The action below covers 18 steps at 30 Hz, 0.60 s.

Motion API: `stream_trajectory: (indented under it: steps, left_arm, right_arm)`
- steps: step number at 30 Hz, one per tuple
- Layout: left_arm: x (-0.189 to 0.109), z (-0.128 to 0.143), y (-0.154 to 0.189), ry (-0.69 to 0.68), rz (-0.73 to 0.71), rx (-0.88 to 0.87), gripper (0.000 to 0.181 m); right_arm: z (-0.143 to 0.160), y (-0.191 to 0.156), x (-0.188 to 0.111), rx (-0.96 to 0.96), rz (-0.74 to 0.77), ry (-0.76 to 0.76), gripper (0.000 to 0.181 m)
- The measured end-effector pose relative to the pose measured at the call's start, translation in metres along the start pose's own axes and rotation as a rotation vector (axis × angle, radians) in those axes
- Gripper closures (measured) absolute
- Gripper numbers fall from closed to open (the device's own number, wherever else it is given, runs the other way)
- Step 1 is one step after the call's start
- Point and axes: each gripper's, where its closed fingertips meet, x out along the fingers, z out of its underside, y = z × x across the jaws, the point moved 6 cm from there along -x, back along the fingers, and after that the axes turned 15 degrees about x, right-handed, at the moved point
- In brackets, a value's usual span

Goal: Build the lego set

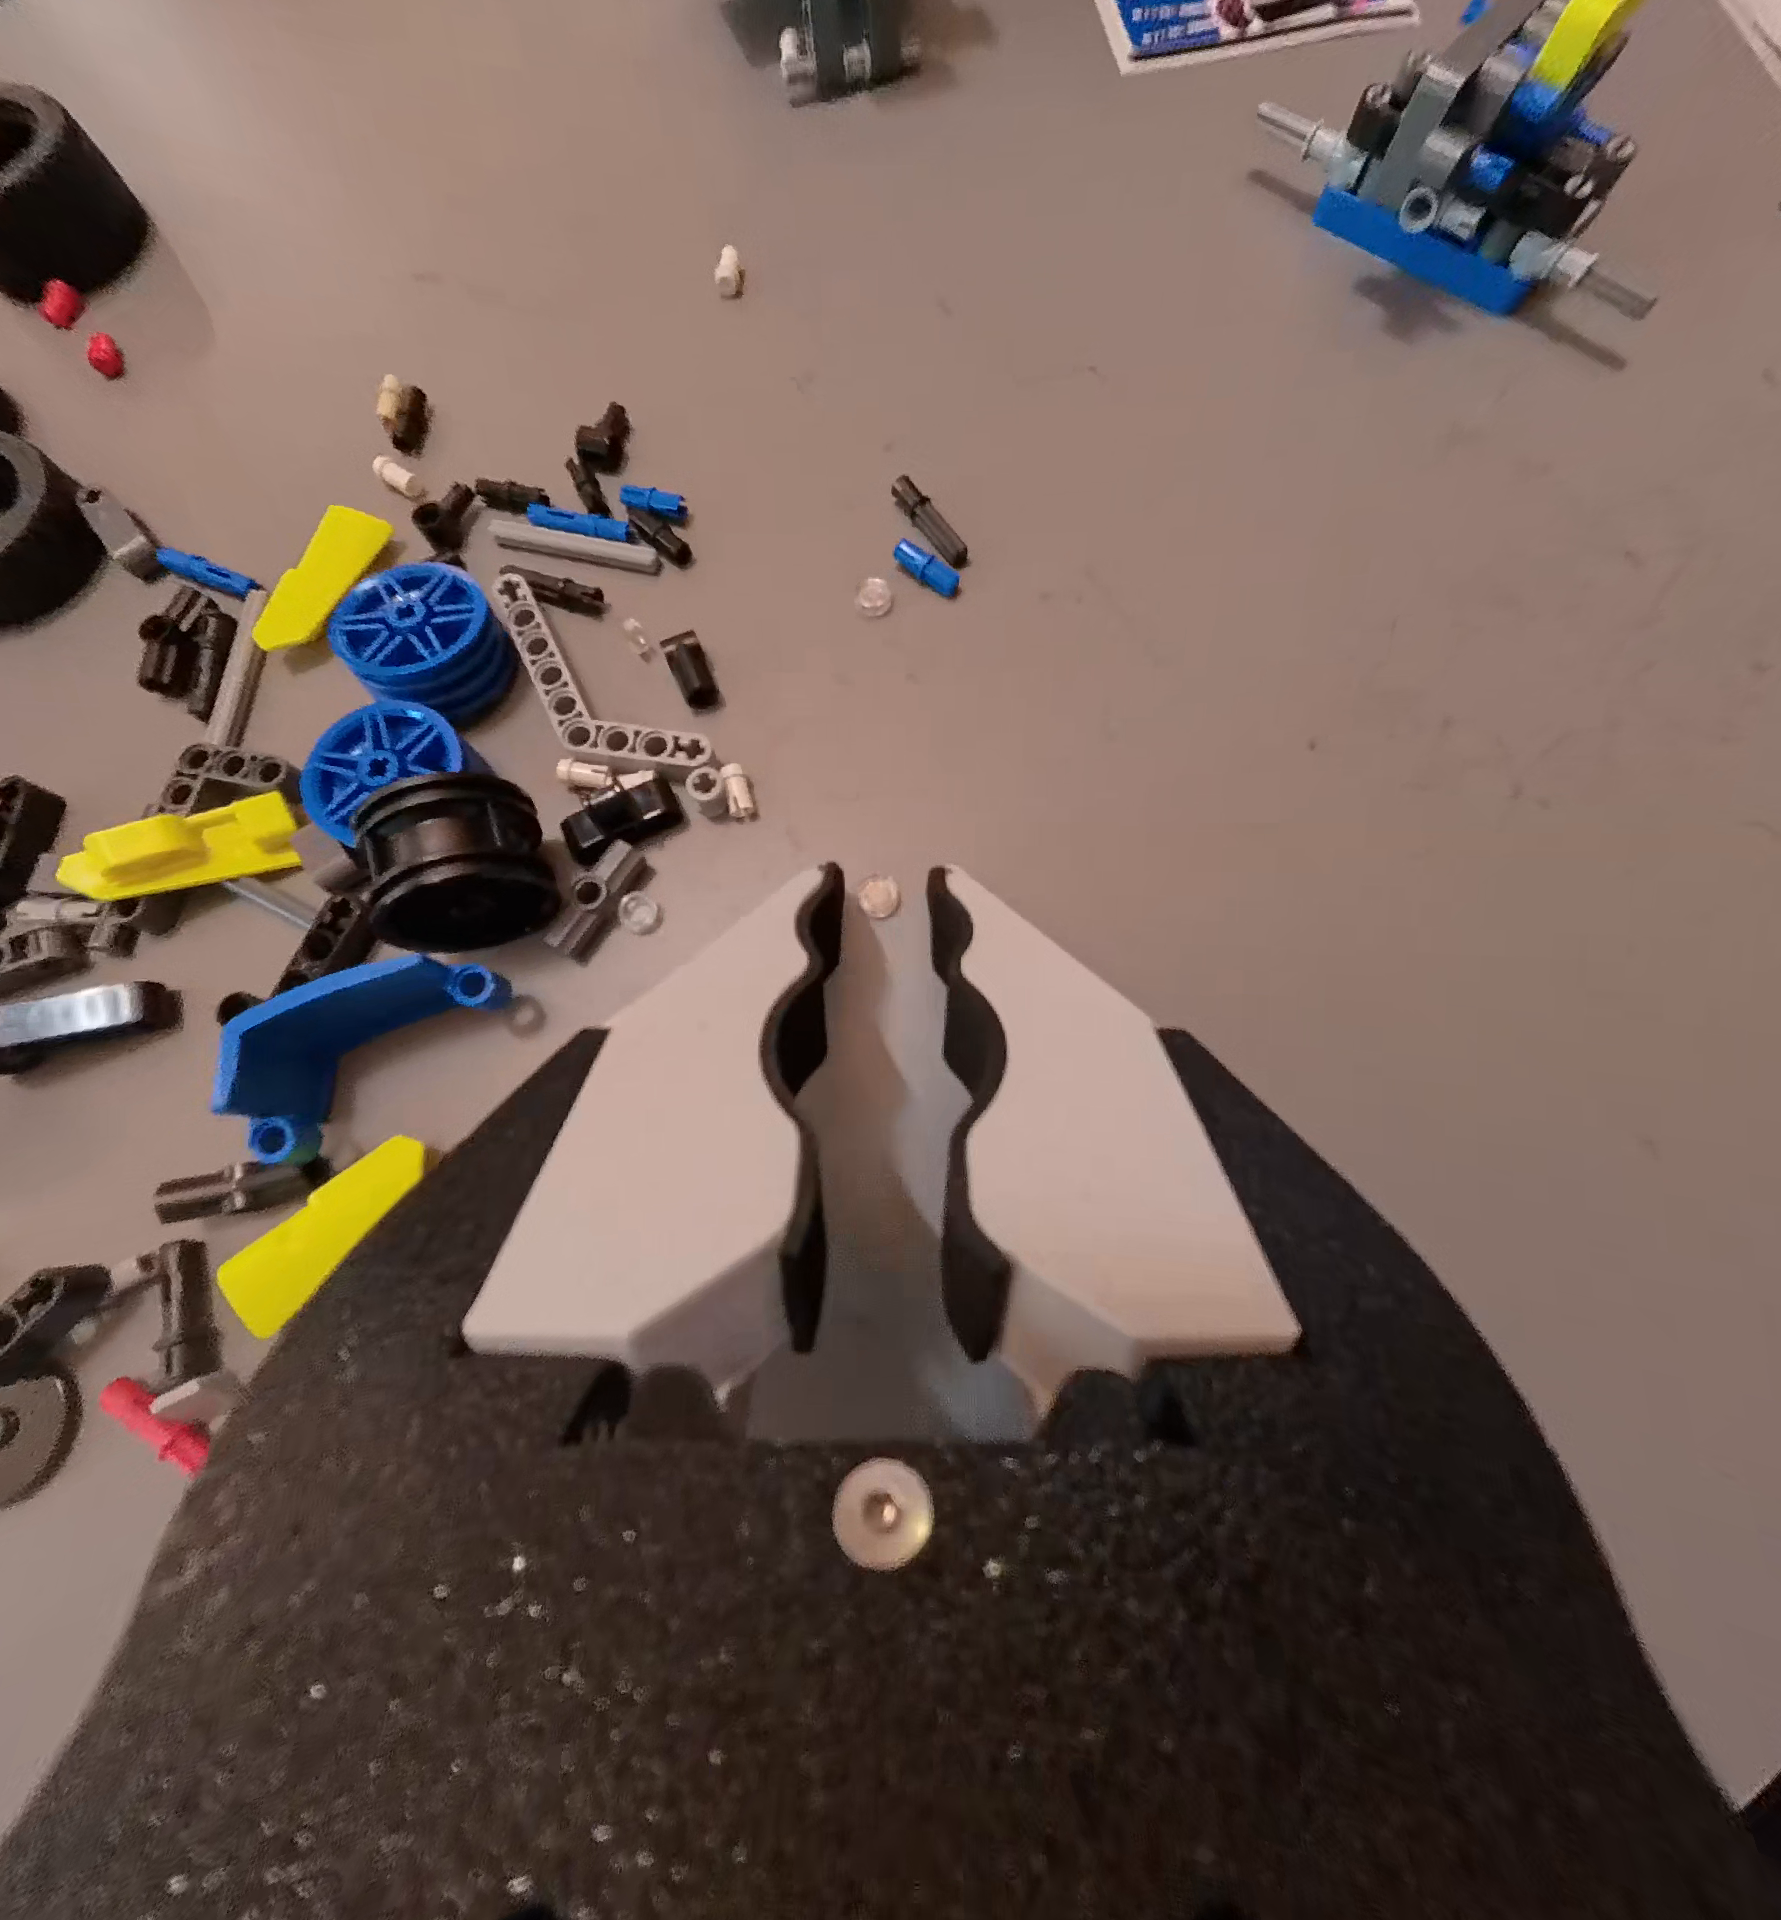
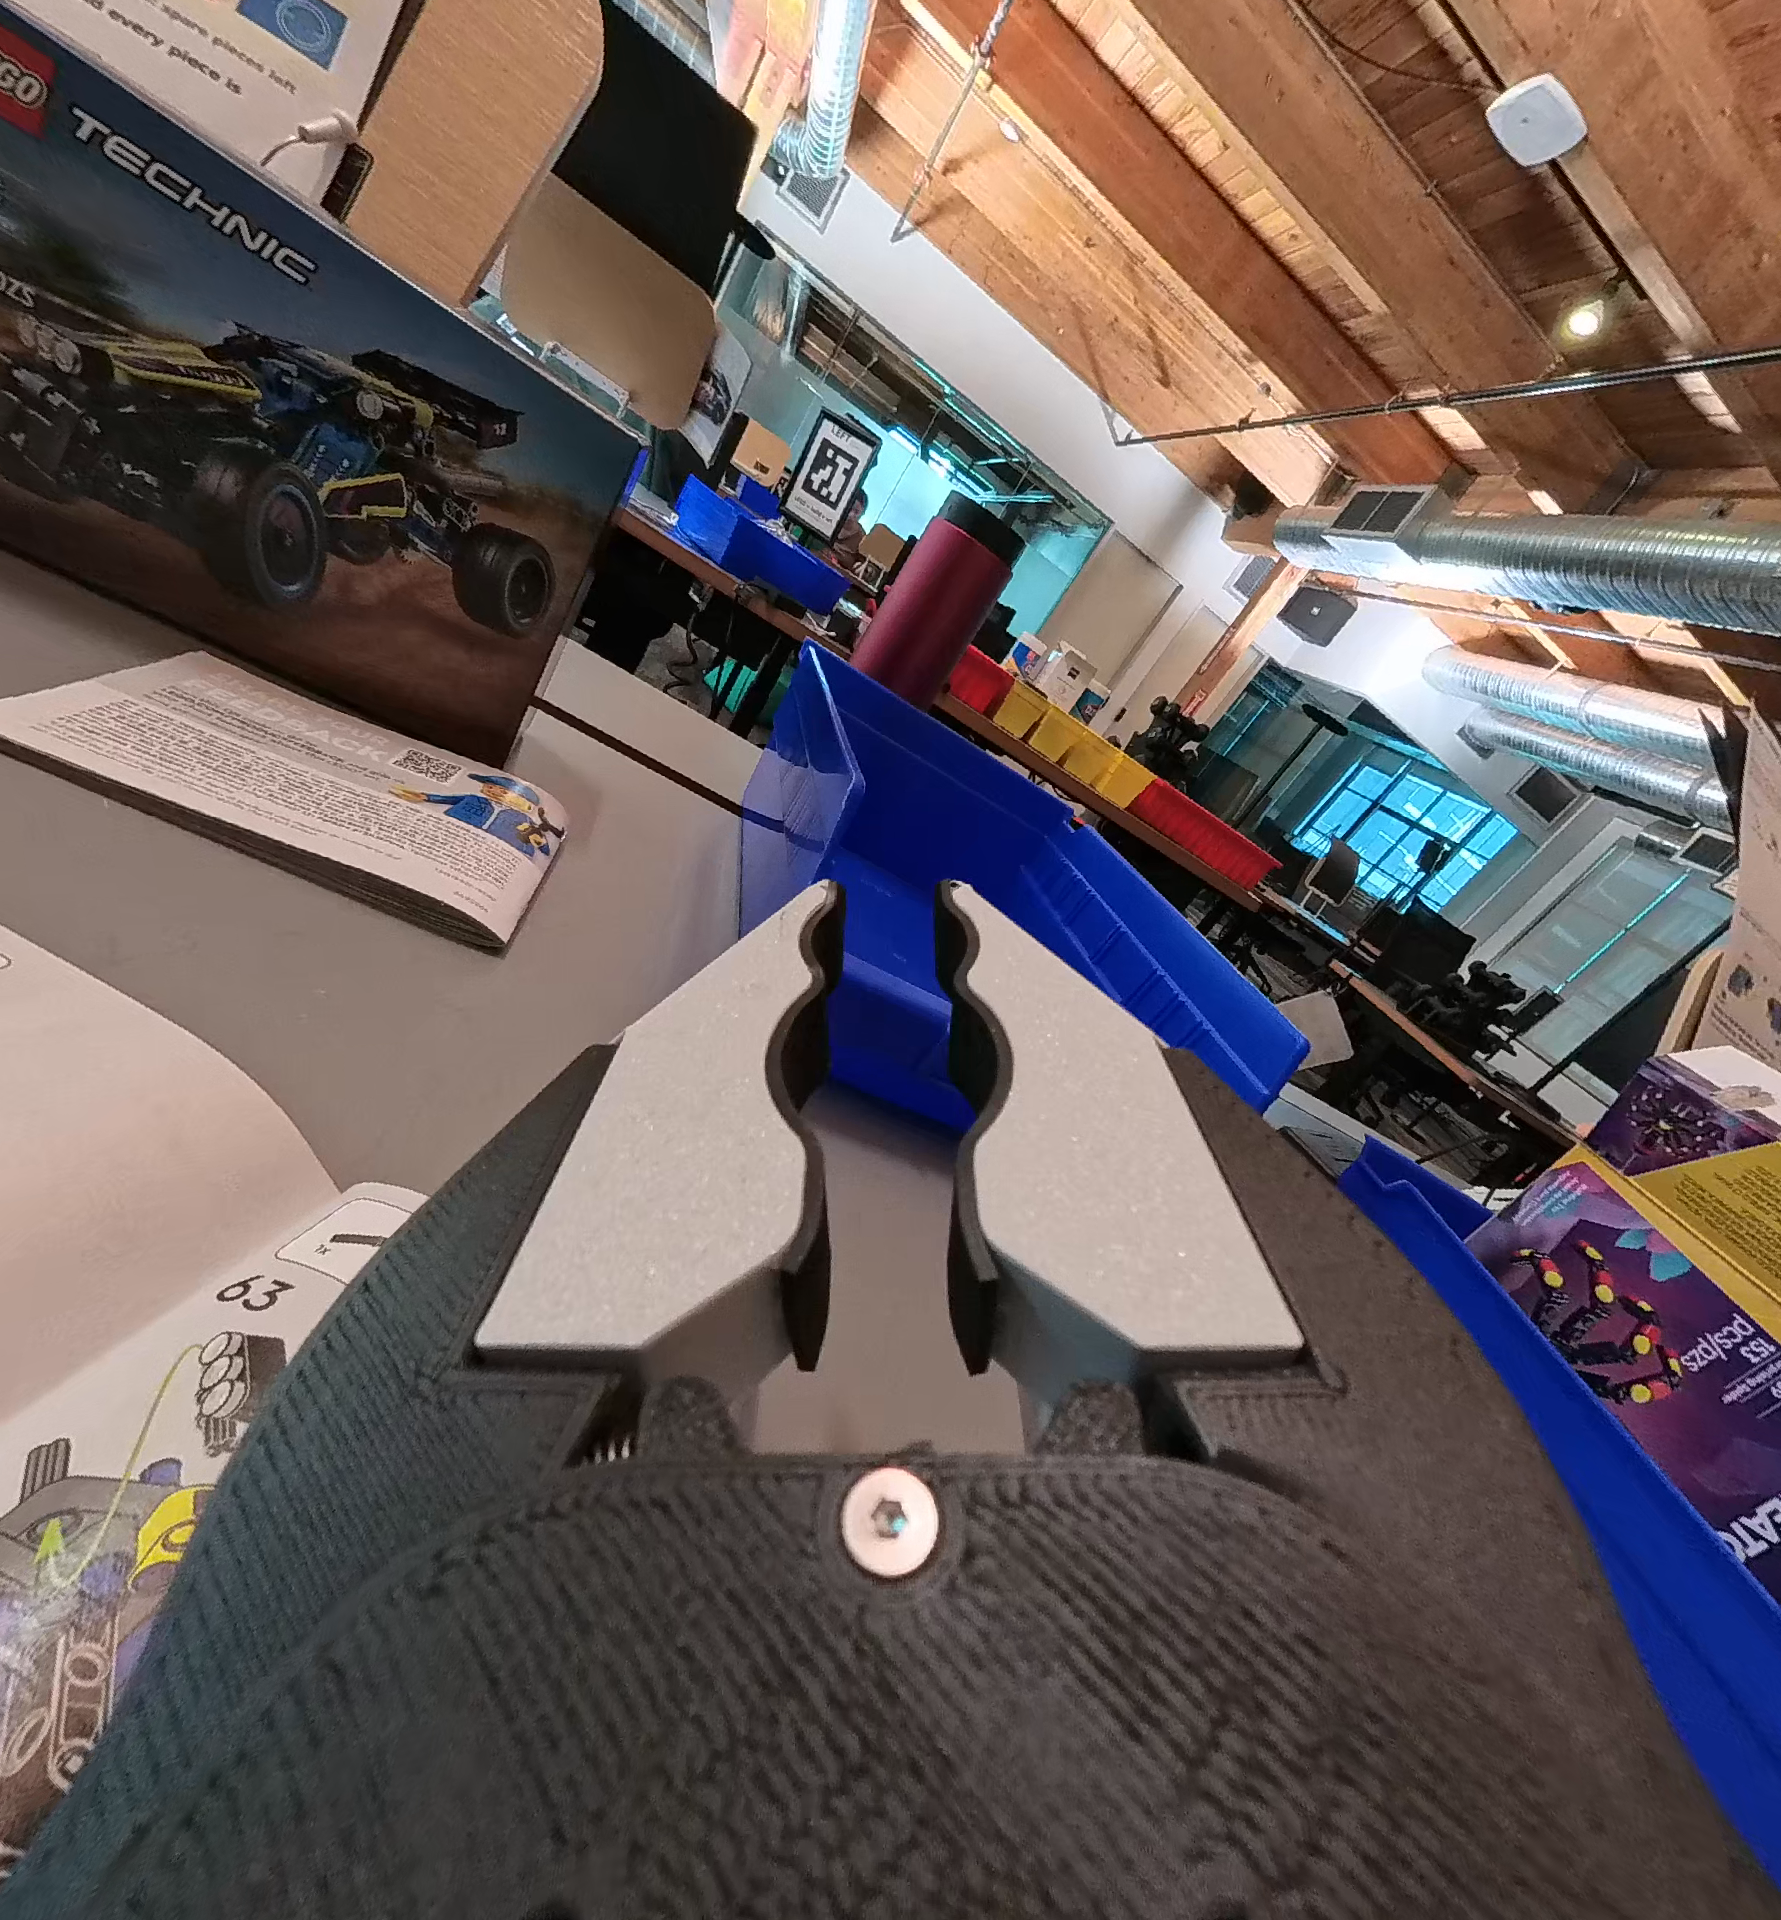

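Observation:
In the left wrist view my left gripper [image 1: 883,883] is open and empty above the grey table, its tips either side of a small clear round stud [image 1: 878,896]. A scatter of loose pieces lies to its left: blue wheel hubs [image 1: 418,634], a black hub [image 1: 455,862], yellow panels [image 1: 179,847], a blue curved panel [image 1: 320,1039], a grey angled beam [image 1: 574,675]. The part-built blue and grey model [image 1: 1457,177] stands at the far right. My right gripper [image 2: 891,899] is open and empty, tilted up toward a blue bin [image 2: 1021,862].
Black tyres [image 1: 24,187] stand at the far left. The set's box [image 2: 242,416] stands upright at the back, a closed booklet [image 2: 273,790] before it, and the open instruction book [image 2: 86,1403] lies at the lower left. Other boxes [image 2: 1696,1351] sit in a blue bin at right. Tip to tip, the grippers are about 55 cm apart.

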Motion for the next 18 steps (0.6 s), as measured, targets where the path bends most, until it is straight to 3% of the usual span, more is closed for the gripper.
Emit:
stream_trajectory:
  steps: [10, 18]
  left_arm:
    - [0.004, 0.000, 0.001, -0.029, 0.016, -0.018, 0.177]
    - [0.051, -0.068, 0.064, 0.059, 0.213, 0.162, 0.178]
  right_arm:
    - [0.000, 0.000, 0.000, 0.002, -0.002, 0.000, 0.166]
    - [0.000, -0.001, 0.000, 0.001, -0.006, -0.004, 0.166]
